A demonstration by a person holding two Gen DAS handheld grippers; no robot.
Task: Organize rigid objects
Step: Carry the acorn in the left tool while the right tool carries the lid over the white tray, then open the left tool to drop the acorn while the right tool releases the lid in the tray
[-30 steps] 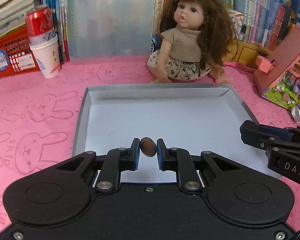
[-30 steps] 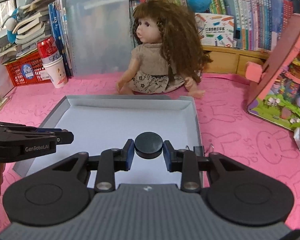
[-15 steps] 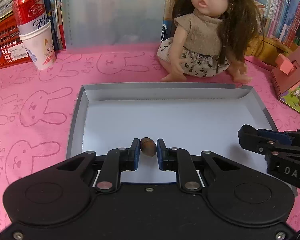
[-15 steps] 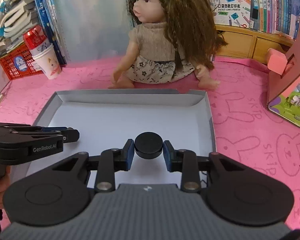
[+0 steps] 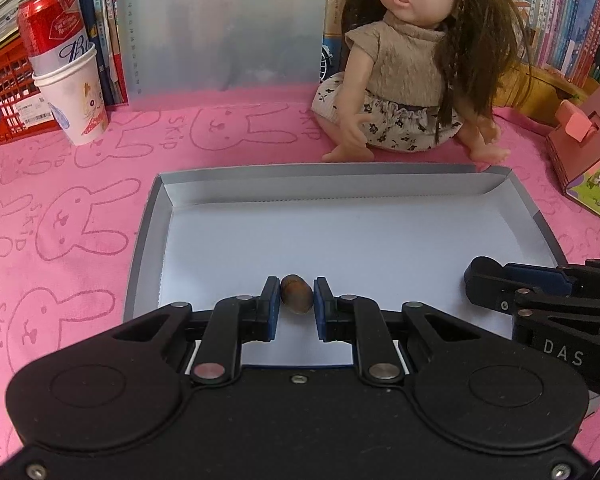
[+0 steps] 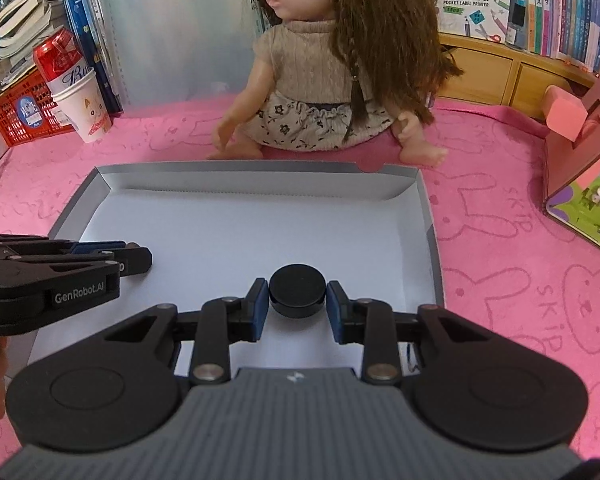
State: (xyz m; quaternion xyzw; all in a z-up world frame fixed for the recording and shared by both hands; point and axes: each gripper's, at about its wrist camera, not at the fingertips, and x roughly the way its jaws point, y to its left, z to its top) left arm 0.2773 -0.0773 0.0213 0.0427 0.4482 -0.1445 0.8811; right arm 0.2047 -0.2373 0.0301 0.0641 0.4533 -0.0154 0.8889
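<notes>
Midway: left claw (image 5: 296, 300) clamping brown nut (image 5: 296, 299), right claw (image 6: 297, 295) clamping black disc (image 6: 297, 289), both over tray (image 5: 148, 232); unplaced.

- The shallow grey cardboard tray with a white floor (image 5: 148, 240) (image 6: 430, 224) lies on the table under a pink rabbit-print cloth (image 5: 60, 208) (image 6: 520, 260).
- The left tongs (image 5: 296, 300) (image 6: 138, 260) sit over the tray's near left part, a small brown oval nut (image 5: 296, 299) between the pads.
- The right tongs (image 6: 297, 294) (image 5: 476, 280) sit over its near right part, around a black round puck (image 6: 297, 290).
- A long-haired doll in a beige knitted top (image 5: 404, 64) (image 6: 320, 68) sits just behind the tray's far edge.
- Far left, a red drink can (image 5: 48, 24) (image 6: 58, 60) stands in a white paper cup (image 5: 76, 100) (image 6: 86, 108), beside a red plastic crate (image 5: 0, 100) (image 6: 20, 116).
- A pink toy house (image 5: 588, 160) (image 6: 580, 140) stands right of the tray.
</notes>
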